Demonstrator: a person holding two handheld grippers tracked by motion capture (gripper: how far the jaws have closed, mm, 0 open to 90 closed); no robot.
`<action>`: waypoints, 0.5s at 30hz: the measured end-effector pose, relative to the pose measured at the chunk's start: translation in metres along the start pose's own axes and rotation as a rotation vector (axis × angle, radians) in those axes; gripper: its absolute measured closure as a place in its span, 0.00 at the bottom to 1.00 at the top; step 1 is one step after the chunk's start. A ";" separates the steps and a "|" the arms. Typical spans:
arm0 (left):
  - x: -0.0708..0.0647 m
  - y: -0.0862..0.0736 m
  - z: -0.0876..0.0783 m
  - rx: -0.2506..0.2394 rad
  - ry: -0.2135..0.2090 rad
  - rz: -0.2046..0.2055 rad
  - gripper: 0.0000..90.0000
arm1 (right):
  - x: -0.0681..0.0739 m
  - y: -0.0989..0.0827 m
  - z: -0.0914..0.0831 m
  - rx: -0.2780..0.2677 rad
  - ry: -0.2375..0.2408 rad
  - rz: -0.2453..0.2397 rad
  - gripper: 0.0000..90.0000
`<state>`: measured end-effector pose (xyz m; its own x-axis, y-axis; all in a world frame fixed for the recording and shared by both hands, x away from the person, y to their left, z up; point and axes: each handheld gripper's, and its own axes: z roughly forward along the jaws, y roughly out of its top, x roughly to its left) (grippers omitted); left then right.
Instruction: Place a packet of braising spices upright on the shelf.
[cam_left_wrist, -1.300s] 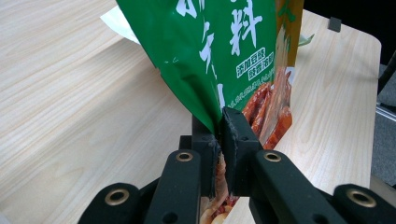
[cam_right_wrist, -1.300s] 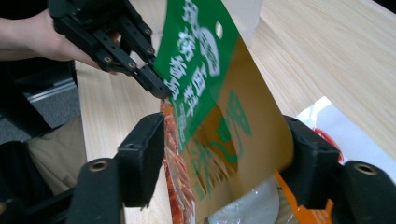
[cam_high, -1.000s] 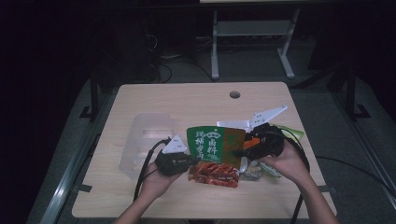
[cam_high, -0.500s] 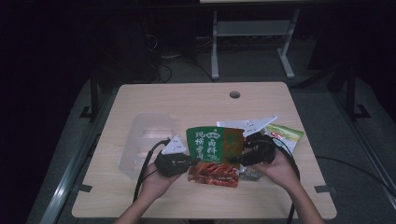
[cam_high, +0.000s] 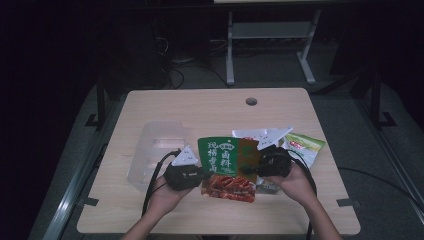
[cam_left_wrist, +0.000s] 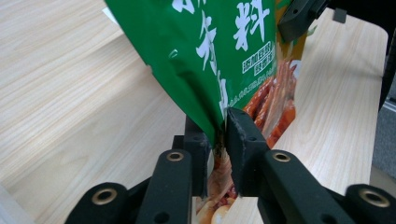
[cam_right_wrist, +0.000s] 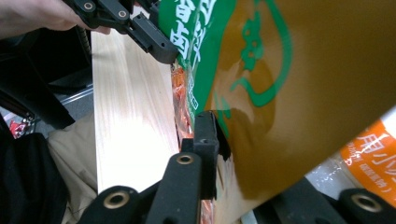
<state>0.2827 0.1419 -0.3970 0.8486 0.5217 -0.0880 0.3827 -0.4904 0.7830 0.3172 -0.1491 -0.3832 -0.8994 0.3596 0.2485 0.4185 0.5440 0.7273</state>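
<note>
A green and orange snack packet (cam_high: 222, 154) hangs upright between my two grippers above the table (cam_high: 200, 110). My left gripper (cam_high: 199, 175) pinches its left lower edge; in the left gripper view the pads (cam_left_wrist: 243, 135) still squeeze the packet (cam_left_wrist: 205, 51), though the jaws have just been opening slightly. My right gripper (cam_high: 254, 169) has just been closing and now clamps the packet's right edge (cam_right_wrist: 289, 93). One of its fingers (cam_right_wrist: 205, 135) presses the foil and the other is hidden behind it. A red packet (cam_high: 230, 186) lies flat beneath.
A clear plastic container (cam_high: 155, 150) sits to the left of my left hand. A white packet (cam_high: 250, 134) and a pale green packet (cam_high: 306, 146) lie behind and to the right. A cable hole (cam_high: 251, 101) is at the far edge.
My right gripper came in and down from the right to the green packet's right edge and closed on it. The left hand kept its place with the packet.
</note>
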 end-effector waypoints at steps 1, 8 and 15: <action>0.000 0.000 0.000 0.000 0.000 0.000 0.84 | 0.000 0.000 0.000 0.004 0.000 -0.006 0.95; -0.003 -0.003 -0.007 -0.015 0.006 -0.015 0.72 | 0.001 -0.002 0.000 0.001 0.006 -0.009 0.99; -0.007 -0.006 -0.014 -0.027 0.000 -0.025 0.57 | 0.002 -0.004 -0.002 -0.020 0.016 -0.013 0.99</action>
<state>0.2692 0.1506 -0.3922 0.8388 0.5337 -0.1076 0.3937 -0.4582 0.7969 0.3137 -0.1523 -0.3839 -0.9067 0.3402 0.2491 0.4043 0.5335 0.7429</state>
